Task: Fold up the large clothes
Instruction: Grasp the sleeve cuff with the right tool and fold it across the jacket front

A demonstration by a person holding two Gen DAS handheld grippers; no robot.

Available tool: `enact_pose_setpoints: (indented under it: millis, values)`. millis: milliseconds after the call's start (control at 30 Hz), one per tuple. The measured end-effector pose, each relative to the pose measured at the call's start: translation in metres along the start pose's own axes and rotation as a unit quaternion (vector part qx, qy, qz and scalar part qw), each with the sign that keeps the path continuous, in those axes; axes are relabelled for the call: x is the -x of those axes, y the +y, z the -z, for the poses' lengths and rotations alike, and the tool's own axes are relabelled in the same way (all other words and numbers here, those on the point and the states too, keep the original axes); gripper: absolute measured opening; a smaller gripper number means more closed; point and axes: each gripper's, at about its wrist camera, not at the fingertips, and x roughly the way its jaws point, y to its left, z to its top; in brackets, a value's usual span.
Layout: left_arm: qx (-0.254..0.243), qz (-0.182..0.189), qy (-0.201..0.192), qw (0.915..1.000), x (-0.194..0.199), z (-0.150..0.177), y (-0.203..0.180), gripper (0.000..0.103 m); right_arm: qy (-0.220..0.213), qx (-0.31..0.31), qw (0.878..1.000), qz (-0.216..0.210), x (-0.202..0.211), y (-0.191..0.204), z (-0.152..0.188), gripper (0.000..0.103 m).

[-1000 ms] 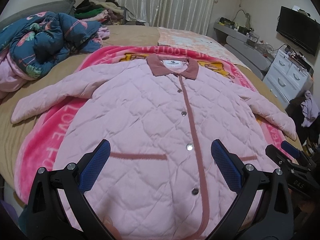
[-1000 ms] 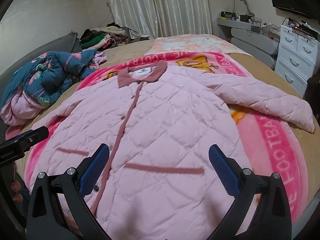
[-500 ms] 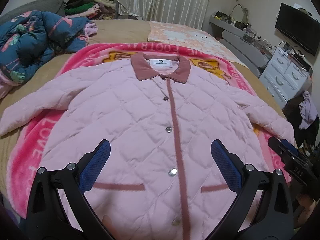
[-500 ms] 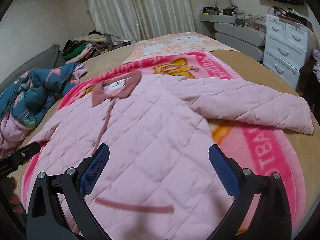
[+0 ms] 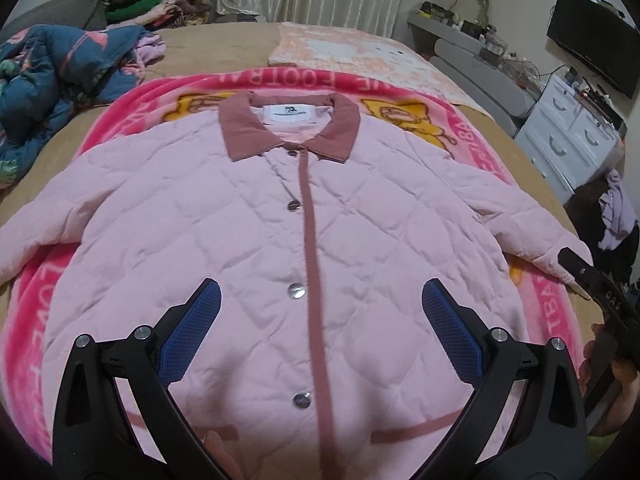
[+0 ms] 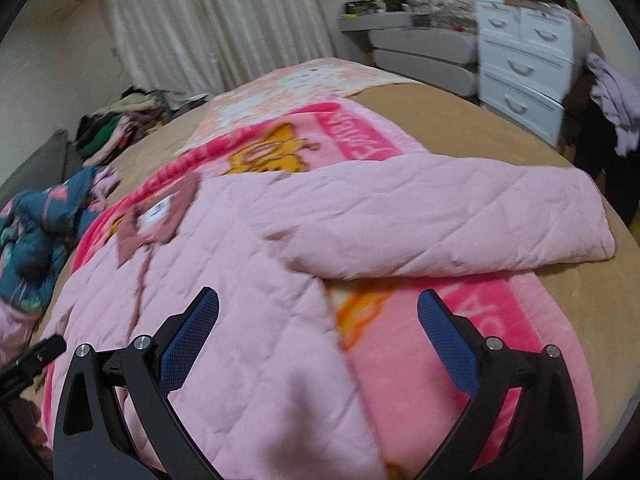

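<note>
A pink quilted jacket (image 5: pixel 248 240) with a dusty-rose collar and snap buttons lies flat, face up, on a pink blanket (image 5: pixel 36 312) on the bed. My left gripper (image 5: pixel 318 312) is open and empty above the jacket's front placket. My right gripper (image 6: pixel 318 320) is open and empty above the jacket's right side edge, with the right sleeve (image 6: pixel 440 220) lying spread just beyond it. The jacket also shows in the right wrist view (image 6: pixel 240 300). The right gripper's body shows at the right edge of the left wrist view (image 5: pixel 600 284).
A blue floral quilt (image 5: pixel 52 76) is heaped at the left of the bed. A pile of clothes (image 5: pixel 156 4) lies at the far left by the curtain. A white dresser (image 6: pixel 520 64) and a dark clothes heap (image 6: pixel 600 100) stand to the right of the bed.
Both grippers have moved forward over the jacket. The right gripper has swung right, from the jacket's front toward its right sleeve. Both stayed open.
</note>
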Motion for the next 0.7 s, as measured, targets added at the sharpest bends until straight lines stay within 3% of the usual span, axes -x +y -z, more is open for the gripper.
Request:
enact_pose_setpoints:
  millis: [367, 700]
  values:
    - [-0.013, -0.003, 0.021, 0.9997, -0.036, -0.011, -0.016, 0.094, 0.007, -0.109, 0.992, 0.068, -0.021, -0.097, -0.012, 0.099]
    - [-0.015, -0.012, 0.025, 0.9995, -0.049, -0.021, -0.014, 0.094, 0.025, -0.245, 0.963, 0.105, -0.041, -0.192, -0.003, 0.099]
